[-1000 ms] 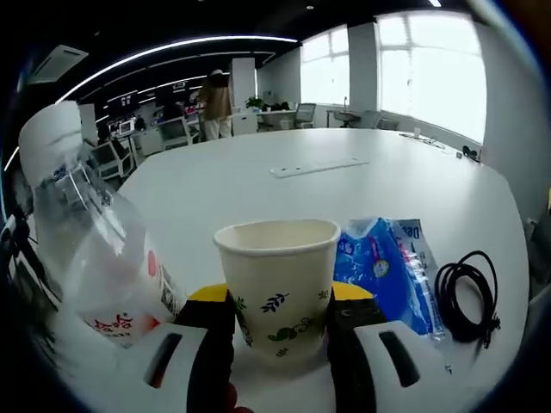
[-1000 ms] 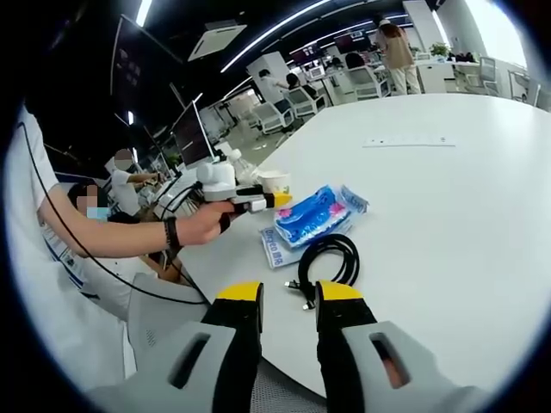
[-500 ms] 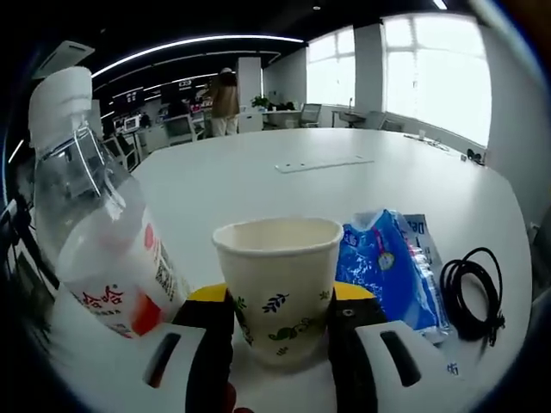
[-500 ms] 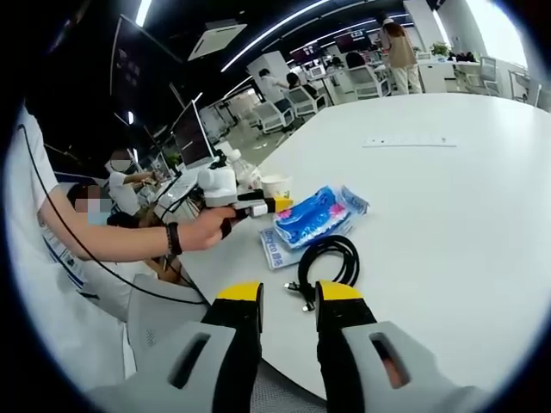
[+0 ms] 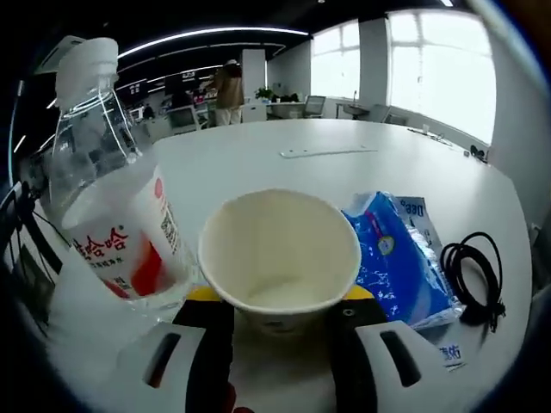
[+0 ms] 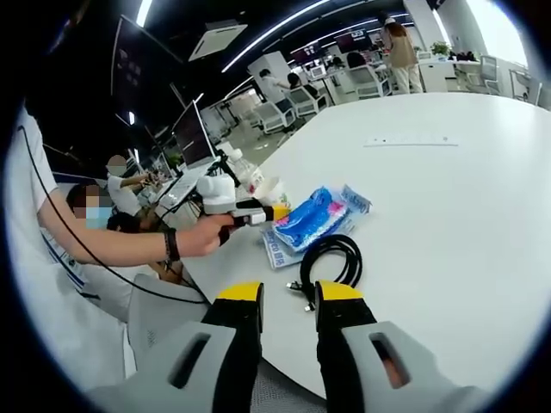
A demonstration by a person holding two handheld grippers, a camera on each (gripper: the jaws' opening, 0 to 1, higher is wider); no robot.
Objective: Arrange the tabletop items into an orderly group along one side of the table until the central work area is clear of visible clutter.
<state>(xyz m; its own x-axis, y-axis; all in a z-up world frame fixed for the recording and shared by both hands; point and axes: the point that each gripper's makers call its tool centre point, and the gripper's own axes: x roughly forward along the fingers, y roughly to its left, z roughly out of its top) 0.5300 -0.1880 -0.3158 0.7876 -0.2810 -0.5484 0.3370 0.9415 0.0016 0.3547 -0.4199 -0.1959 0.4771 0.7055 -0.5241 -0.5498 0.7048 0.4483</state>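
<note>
Cup (image 5: pixel 280 258) is the landmark. The left gripper (image 5: pixel 280 318) has its jaws clamped on the cup's lower wall, one on each side, and tips the mouth toward its camera so the empty inside shows. My guess: the cup is being carried or tilted into the group at the table (image 5: pixel 284 168) edge, not yet released.

Bottle (image 5: pixel 108 215) stands just left of the cup, close enough to look touching; I cannot tell whether it does. Wipes pack (image 5: pixel 400 262) lies just right of the cup, cable (image 5: pixel 469 280) beyond that. All of them sit at the near edge; the table's middle behind the cup holds only a flat strip (image 5: pixel 327 152).

In the right gripper view, a hand (image 6: pixel 205 234) holds the left gripper out level toward the cup, forearm extended. The right gripper (image 6: pixel 287 301) waits near the cable, jaws slightly apart, holding nothing.
</note>
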